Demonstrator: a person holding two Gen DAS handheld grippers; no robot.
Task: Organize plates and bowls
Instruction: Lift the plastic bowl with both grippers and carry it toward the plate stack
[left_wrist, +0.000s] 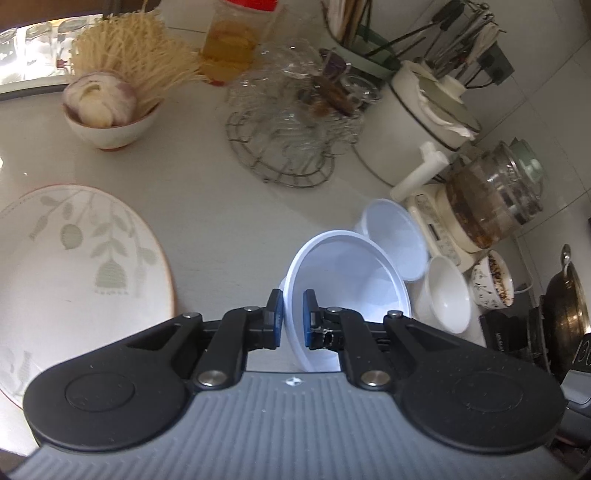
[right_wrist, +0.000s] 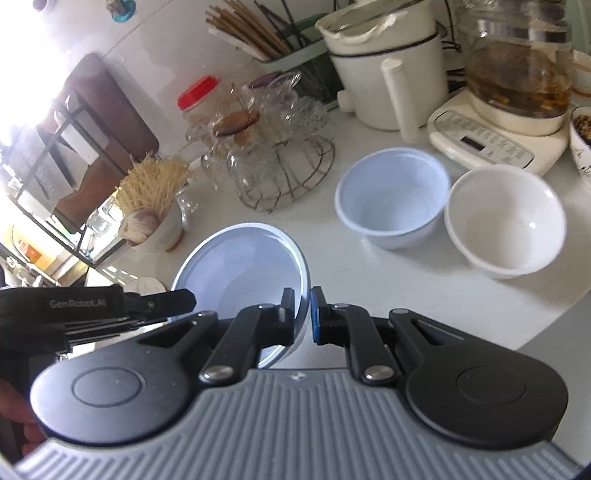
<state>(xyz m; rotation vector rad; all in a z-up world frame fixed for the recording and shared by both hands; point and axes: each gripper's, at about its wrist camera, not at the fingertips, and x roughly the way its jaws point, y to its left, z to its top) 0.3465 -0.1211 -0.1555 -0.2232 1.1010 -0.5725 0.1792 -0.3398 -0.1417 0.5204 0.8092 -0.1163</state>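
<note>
Nearest the lens in the left wrist view, the left tool (left_wrist: 293, 319) pinches the rim of a pale blue plastic bowl (left_wrist: 351, 280), one pad outside the wall and one inside, the bowl tipped so its mouth faces up and to the right of the frame. In the right wrist view the right tool (right_wrist: 303, 317) pinches the opposite edge of the same bowl (right_wrist: 240, 269), and the left tool's black body (right_wrist: 96, 306) shows at the left edge, so both hands carry one bowl between them, clear of the white table (right_wrist: 406, 295).

Both tools tilt steeply downward toward the table.

The relation that matters: beyond the held bowl, to the right and further up the frame, a second pale blue bowl (right_wrist: 393, 195) stands upright, touching or just beside a white ceramic bowl (right_wrist: 506, 221). By my reading the held bowl is meant to nest into its blue twin; the right hand is the nearer.

At the left of the left wrist view lies a leaf-patterned plate (left_wrist: 74, 266), well apart from the bowls. Further back are a wire rack of glasses (left_wrist: 284, 140), a bowl with a garlic bulb (left_wrist: 107, 110), and a kettle on its base (right_wrist: 513, 70).
</note>
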